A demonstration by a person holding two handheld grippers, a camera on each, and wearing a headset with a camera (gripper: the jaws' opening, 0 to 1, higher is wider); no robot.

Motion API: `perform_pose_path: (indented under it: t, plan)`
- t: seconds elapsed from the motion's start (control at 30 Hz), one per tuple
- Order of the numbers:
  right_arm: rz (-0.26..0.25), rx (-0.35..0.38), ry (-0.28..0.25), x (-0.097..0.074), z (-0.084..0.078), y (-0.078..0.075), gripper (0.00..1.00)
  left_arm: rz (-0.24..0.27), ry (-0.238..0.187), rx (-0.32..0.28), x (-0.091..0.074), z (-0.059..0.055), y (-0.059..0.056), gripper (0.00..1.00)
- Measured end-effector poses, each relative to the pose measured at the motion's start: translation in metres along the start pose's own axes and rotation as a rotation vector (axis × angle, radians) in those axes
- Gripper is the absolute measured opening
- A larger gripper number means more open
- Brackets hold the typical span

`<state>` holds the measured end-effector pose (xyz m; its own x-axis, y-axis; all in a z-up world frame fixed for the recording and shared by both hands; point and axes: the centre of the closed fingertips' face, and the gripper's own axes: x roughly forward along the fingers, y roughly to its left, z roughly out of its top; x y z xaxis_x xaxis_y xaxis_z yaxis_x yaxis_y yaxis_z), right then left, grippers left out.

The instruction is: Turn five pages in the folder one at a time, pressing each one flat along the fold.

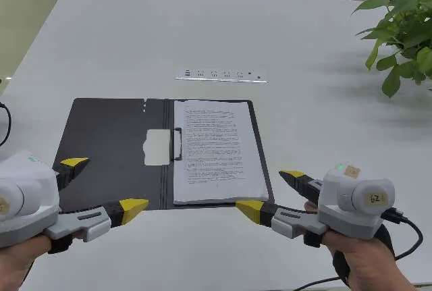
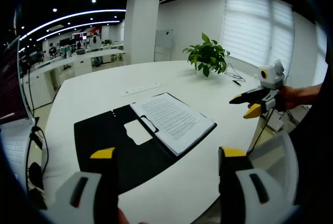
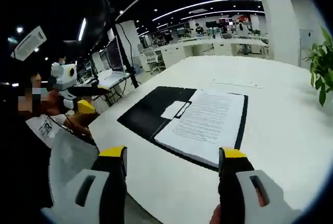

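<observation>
Left gripper [image 1: 104,184], right gripper [image 1: 270,191] both wide open, empty; folder [image 1: 108,149] lay open by tabletop's [image 1: 202,34] near edge; top page [image 1: 214,149] probably thin, floppy, tearable; pinch free right corner lightly.

— What sits on the white table [image 1: 121,28]?
— An open black folder [image 1: 108,149] lies flat at the lower centre of the head view, near the table's front edge.
— Anything else?
— A white power strip [image 1: 221,75] lies above the folder, apart from it. A green plant [image 1: 405,31] is at upper right.
</observation>
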<state>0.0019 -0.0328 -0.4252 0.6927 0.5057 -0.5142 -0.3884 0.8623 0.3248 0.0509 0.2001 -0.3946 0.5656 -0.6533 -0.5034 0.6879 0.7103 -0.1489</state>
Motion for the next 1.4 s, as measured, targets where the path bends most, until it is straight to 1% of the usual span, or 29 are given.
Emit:
perform_pose_path:
  t: [0.07, 0.13, 0.27, 0.43, 0.6, 0.77, 1.03, 1.17, 1.4]
  plan:
    - [0.002, -0.006, 0.008, 0.0013, -0.0005, 0.0007, 0.65, 0.001, 0.004, 0.000, -0.0005, -0.0015, 0.0004, 0.76]
    - [0.007, -0.010, 0.004, 0.0021, 0.0011, 0.0023, 0.64, 0.000, 0.009, 0.004, -0.0006, -0.0027, 0.0005, 0.76]
    - [0.012, -0.019, 0.009, 0.0038, 0.0027, 0.0041, 0.65, 0.004, 0.002, 0.003, -0.0015, -0.0004, 0.0016, 0.77]
    - [0.010, -0.019, -0.005, 0.0027, 0.0069, 0.0037, 0.65, 0.009, -0.002, 0.001, -0.0024, 0.0002, 0.0033, 0.76]
    - [0.006, -0.023, -0.002, 0.0011, 0.0053, 0.0020, 0.66, 0.009, 0.001, -0.002, -0.0041, -0.0016, 0.0051, 0.76]
    - [0.005, -0.018, -0.012, -0.0007, 0.0054, 0.0025, 0.66, 0.012, 0.001, -0.001, -0.0054, -0.0017, 0.0069, 0.77]
    - [-0.007, -0.020, -0.005, 0.0000, 0.0041, 0.0001, 0.67, 0.013, -0.006, -0.005, -0.0056, 0.0004, 0.0073, 0.77]
    - [-0.005, -0.012, -0.022, -0.0028, 0.0061, -0.0004, 0.67, 0.010, 0.000, -0.001, -0.0049, -0.0016, 0.0053, 0.77]
    - [-0.011, -0.036, -0.013, -0.0056, 0.0029, -0.0002, 0.68, 0.008, 0.001, 0.005, -0.0038, -0.0005, 0.0036, 0.78]
